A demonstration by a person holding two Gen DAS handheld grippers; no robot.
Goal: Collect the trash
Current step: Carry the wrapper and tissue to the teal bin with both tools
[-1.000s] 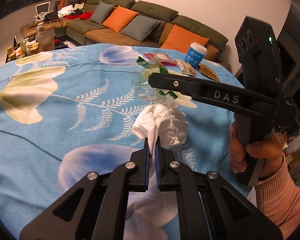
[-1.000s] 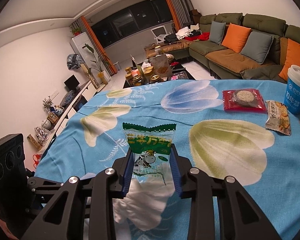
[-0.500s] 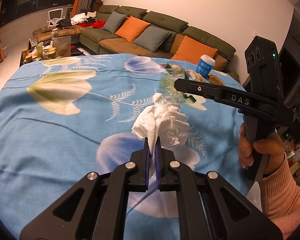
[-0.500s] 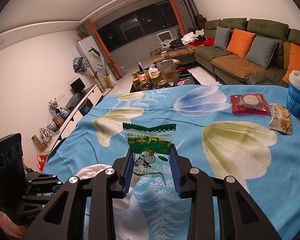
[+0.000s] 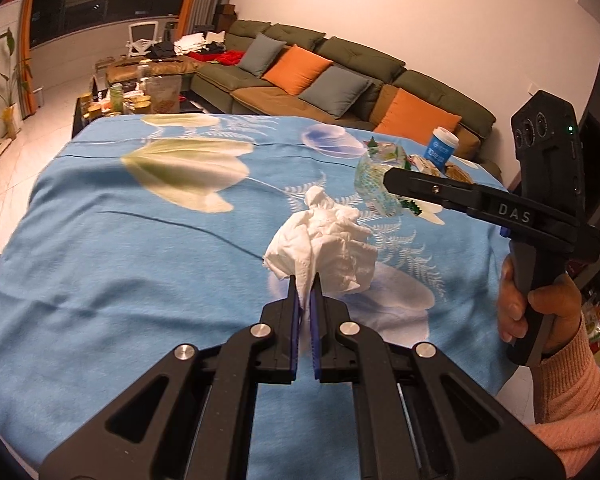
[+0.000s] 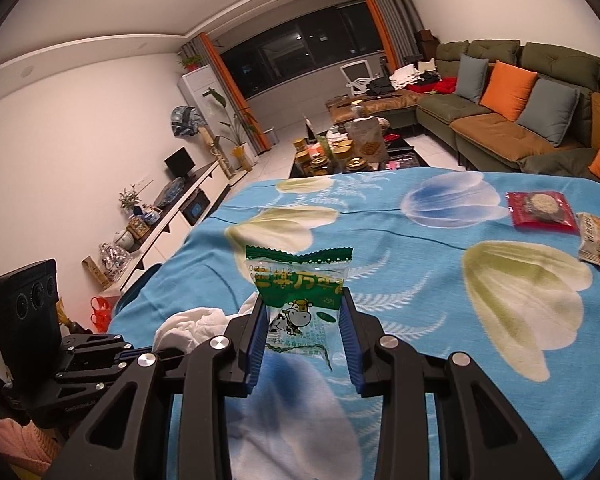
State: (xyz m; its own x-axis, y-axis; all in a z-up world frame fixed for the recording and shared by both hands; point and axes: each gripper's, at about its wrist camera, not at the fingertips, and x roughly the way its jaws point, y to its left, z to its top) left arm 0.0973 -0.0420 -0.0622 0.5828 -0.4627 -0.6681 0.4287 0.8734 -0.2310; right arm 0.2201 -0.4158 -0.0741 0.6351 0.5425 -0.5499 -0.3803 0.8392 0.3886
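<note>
My left gripper [image 5: 305, 280] is shut on a crumpled white tissue [image 5: 324, 248], lifted above the blue flowered tablecloth [image 5: 120, 248]. To its right, a hand in a pink sleeve holds my right gripper [image 5: 392, 184], which carries a clear snack wrapper [image 5: 374, 178] with a green edge. In the right wrist view that gripper [image 6: 302, 300] is shut on the green-topped wrapper with a cow picture [image 6: 300, 284], held upright over the cloth. The tissue [image 6: 192, 320] and the left gripper's black body show at lower left there.
A red snack packet [image 6: 542, 209], an orange-printed packet [image 6: 598, 240] and a blue paper cup [image 5: 442, 149] lie at the table's far right. Beyond the table are a green sofa [image 5: 340, 64] with orange and grey cushions and a cluttered coffee table [image 6: 340, 148].
Both grippers have drawn back and slightly up with their loads, so more of the table and room shows. The grips on the tissue and the wrapper are unchanged.
</note>
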